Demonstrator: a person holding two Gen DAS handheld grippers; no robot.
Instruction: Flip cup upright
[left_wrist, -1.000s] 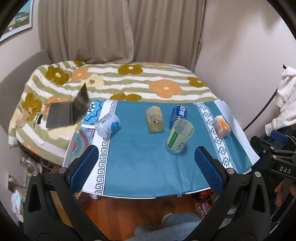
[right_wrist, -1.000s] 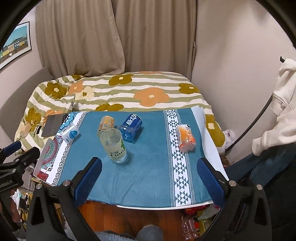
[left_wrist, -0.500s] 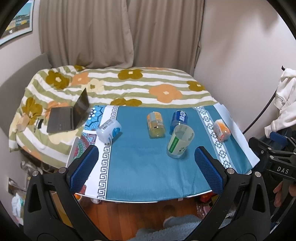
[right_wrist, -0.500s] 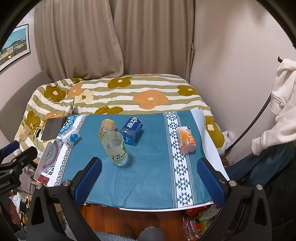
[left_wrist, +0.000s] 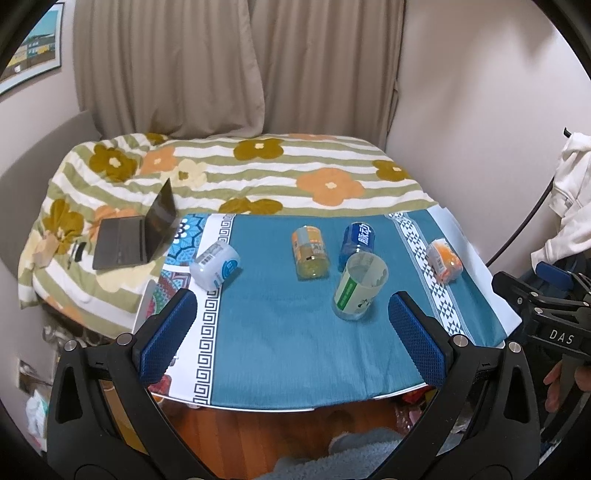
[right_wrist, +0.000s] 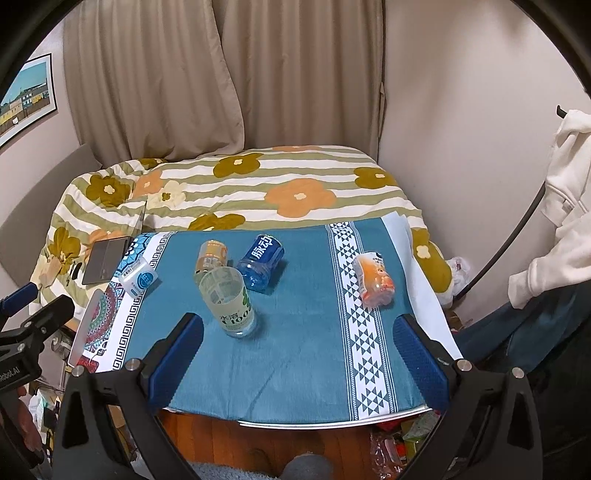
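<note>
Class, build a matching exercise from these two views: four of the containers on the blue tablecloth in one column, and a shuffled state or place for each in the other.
Things:
1. green-labelled cup
2. blue cup
3. white cup
4. orange-and-white cup

States or places:
A. on its side on the triangle-patterned band
B. standing, mouth up
C. on its side just behind the standing cup
D. on its side near the key-patterned border

Pairs: 1-B, 2-C, 3-D, 4-A

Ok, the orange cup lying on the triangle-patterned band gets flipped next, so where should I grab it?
Grip the orange cup across its mid-body, with the right gripper coming from above. It lies on its side, long axis pointing roughly away, with nothing beside it, so the open jaws can probably straddle it.
</note>
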